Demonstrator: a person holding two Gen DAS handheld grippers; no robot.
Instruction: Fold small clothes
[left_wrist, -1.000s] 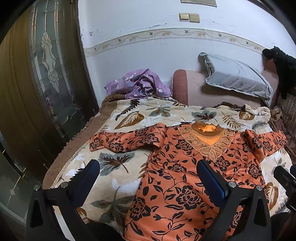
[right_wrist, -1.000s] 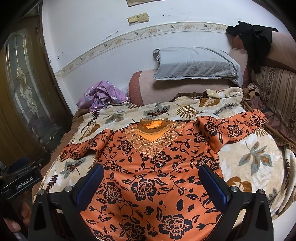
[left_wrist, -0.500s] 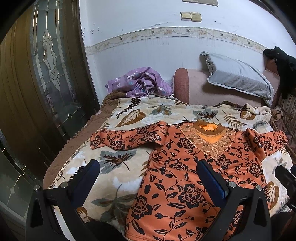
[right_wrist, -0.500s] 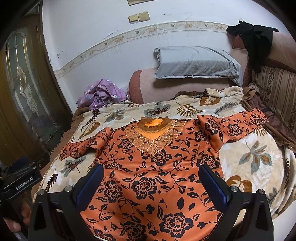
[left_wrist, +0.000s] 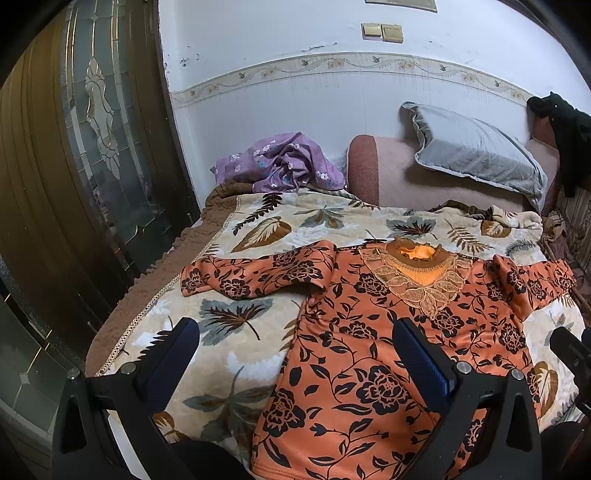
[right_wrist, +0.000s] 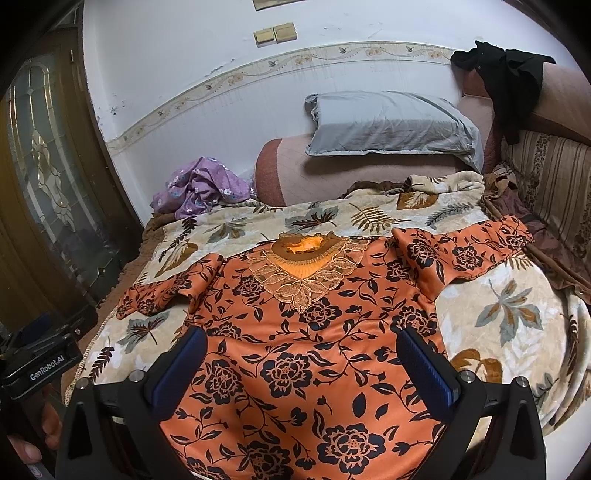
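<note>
An orange top (left_wrist: 388, 350) with a black flower print is seen spread flat, front up, on a leaf-patterned blanket (left_wrist: 236, 332) that covers the bed. Its lace-trimmed collar (right_wrist: 303, 266) is turned toward the wall, and its hem is cut off at the bottom of both views, beneath the grippers. The left sleeve (left_wrist: 255, 273) is stretched out sideways toward the brown fringed edge of the blanket (left_wrist: 155, 288), short of which its cuff is stopped. The right sleeve (right_wrist: 469, 254) is laid out toward the striped sofa back (right_wrist: 554, 184), its cuff close to the blanket's bunched far-right corner.

The left gripper (left_wrist: 295, 354) is held above the top's left side seam, with one finger over bare blanket and the other over the cloth; its jaws are spread wide and nothing is pinched. The right gripper (right_wrist: 303, 358) is held above the middle of the body, jaws likewise spread wide and empty.

Bare blanket is left on both sides of the body, below each sleeve, and in a band between the collar and the pink bolster (right_wrist: 295, 173). A grey pillow (right_wrist: 388, 122) is propped on the bolster, a crumpled purple garment (left_wrist: 280, 166) is heaped in the far-left corner, and a black garment (right_wrist: 506, 70) is draped over the sofa back. A glazed wooden door (left_wrist: 92, 147) is stood close along the bed's left edge.
</note>
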